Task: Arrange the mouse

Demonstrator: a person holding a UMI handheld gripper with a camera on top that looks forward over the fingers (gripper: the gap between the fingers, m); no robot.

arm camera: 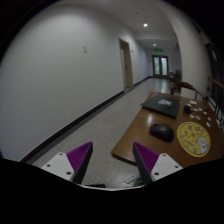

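Item: mouse [161, 130], dark, low and rounded, an oval dome with a smooth top; buttons, wheel and any cord cannot be made out. Location: right of centre in the frame, resting on a brown wooden worktop [135, 138], beyond the fingertips and somewhat to their right, well apart from them. Handling, by judgement: a light, rigid plastic shell, not fragile, but its glossy curved back is likely to be slippery; best taken across its two long flanks, low down where the sides run nearly parallel, so the pads do not ride up over the dome. Adjacent items on the same worktop: a round yellow patterned disc [198, 138] just right of the mouse at lower right, possibly a plate or board; a dark flat rectangular mat or pad [166, 105] behind the mouse toward the upper right; small objects further back too indistinct to name. Gripper [110, 162]: at the bottom of the frame, fingers spread wide with their purple pads [77, 158] facing each other and nothing between them; released, holding nothing, hanging over the floor [90, 125] off the worktop's near left corner. Surroundings: a long pale corridor with white walls, doors at upper centre, ceiling lights. Status: mouse not yet reached.
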